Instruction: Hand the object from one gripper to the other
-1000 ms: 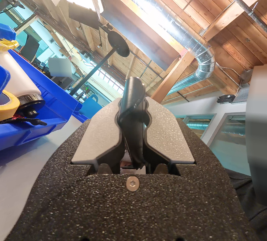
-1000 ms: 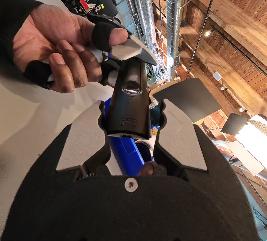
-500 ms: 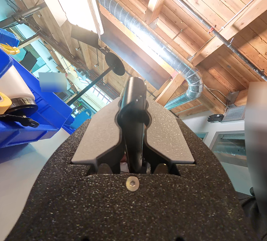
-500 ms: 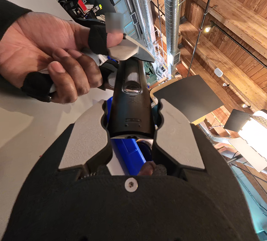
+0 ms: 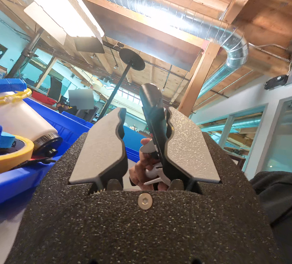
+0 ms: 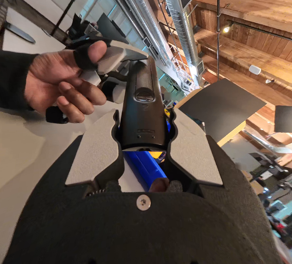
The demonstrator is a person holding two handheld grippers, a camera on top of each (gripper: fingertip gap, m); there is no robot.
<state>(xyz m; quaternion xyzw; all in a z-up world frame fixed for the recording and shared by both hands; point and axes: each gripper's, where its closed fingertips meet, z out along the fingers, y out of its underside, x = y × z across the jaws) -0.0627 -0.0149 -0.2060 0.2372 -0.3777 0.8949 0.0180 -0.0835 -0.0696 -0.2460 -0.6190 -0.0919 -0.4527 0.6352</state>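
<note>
Claw on my right [image 6: 144, 123] is clamped around the wide butt end of the black object [image 6: 142, 114], both pads pressed to its flanks. Its long axis runs straight away from this camera toward the wooden ceiling, narrowing as it goes. My left claw [image 5: 144, 123] stands spread: the object [image 5: 154, 114] leans on the right-hand pad, with a clear gap to the left-hand one, its rounded tip poking above the fingertips. Only the right wrist view shows my left hand [image 6: 63, 85] on that claw's triggers and the object's oval button. Only the left wrist view shows the blue bin [image 5: 66, 123] with its yellow tape roll [image 5: 17, 153], just beside on the pale bench [image 6: 23, 153].
</note>
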